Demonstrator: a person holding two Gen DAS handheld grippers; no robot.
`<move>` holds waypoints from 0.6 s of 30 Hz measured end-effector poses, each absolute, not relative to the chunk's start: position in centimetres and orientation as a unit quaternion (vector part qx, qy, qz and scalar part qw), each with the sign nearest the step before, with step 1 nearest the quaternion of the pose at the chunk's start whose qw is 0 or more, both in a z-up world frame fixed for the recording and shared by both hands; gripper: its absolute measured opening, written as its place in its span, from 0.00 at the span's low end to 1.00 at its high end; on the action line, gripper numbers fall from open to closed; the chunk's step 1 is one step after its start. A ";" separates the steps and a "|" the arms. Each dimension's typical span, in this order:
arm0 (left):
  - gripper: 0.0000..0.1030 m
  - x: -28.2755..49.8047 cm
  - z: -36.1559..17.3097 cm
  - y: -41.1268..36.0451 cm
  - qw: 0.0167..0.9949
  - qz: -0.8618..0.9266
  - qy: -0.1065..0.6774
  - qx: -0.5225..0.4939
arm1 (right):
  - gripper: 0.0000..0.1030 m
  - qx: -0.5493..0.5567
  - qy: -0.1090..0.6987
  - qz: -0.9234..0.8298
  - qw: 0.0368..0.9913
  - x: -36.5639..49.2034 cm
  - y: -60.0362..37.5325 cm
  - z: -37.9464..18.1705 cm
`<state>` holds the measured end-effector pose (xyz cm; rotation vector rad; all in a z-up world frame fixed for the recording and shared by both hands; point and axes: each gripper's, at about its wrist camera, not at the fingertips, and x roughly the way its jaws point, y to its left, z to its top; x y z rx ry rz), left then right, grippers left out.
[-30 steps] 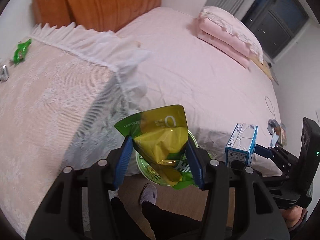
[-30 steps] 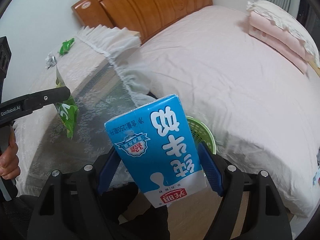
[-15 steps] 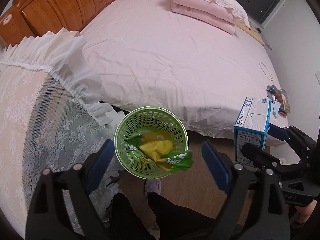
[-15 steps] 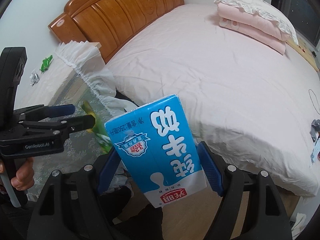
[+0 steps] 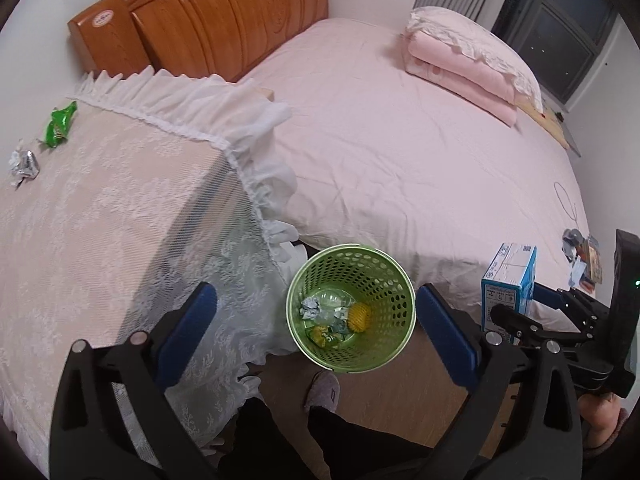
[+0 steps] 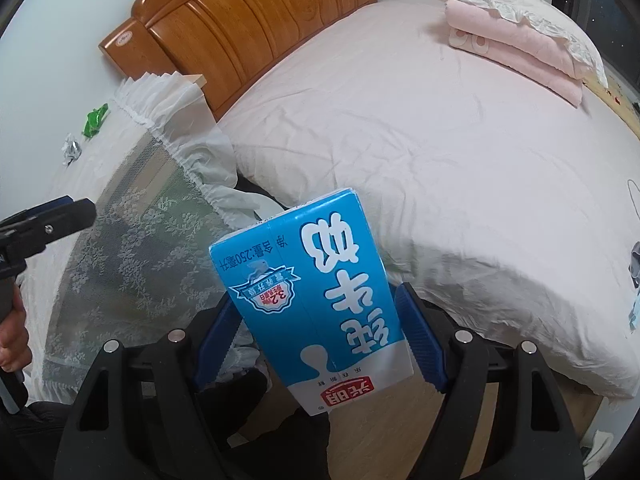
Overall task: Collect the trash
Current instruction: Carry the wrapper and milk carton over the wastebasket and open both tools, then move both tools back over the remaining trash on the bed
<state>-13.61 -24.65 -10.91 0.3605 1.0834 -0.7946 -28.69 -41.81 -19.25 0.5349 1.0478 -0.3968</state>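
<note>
My left gripper (image 5: 316, 328) is open and empty, held above a green perforated waste basket (image 5: 394, 280) on the floor between the bed and the lace-covered table. Crumpled wrappers and a yellow ball lie in the basket's bottom. My right gripper (image 6: 320, 320) is shut on a blue and white milk carton (image 6: 316, 292), held upside down; it also shows in the left wrist view (image 5: 508, 280), to the right of the basket. A green wrapper (image 5: 58, 124) and a crumpled foil piece (image 5: 24, 164) lie on the table's far left.
A pink bed (image 5: 400, 140) with a wooden headboard (image 5: 208, 24) fills the back. Folded pink bedding (image 5: 468, 60) lies on it. The lace tablecloth (image 5: 120, 220) hangs down next to the basket. A slippered foot (image 5: 322, 392) stands below the basket. Small items (image 5: 580, 248) lie at the bed's right edge.
My left gripper opened and the yellow-green snack bag dropped into the basket, then sank to its bottom. The left gripper rose and pulled back. The right gripper kept its hold on the carton.
</note>
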 end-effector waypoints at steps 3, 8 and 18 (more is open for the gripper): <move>0.92 -12.7 -10.1 -23.0 0.780 -0.350 0.497 0.150 | 0.78 0.250 0.499 -0.178 0.811 -27.9 -41.3 -19.7; 0.92 -11.6 -9.8 -20.9 0.790 -0.328 0.500 0.132 | 0.95 0.242 0.510 -0.174 0.807 -26.7 -40.3 -20.2; 0.92 -11.4 -9.6 -19.3 0.801 -0.311 0.496 0.124 | 0.95 0.246 0.513 -0.161 0.807 -25.0 -39.7 -20.3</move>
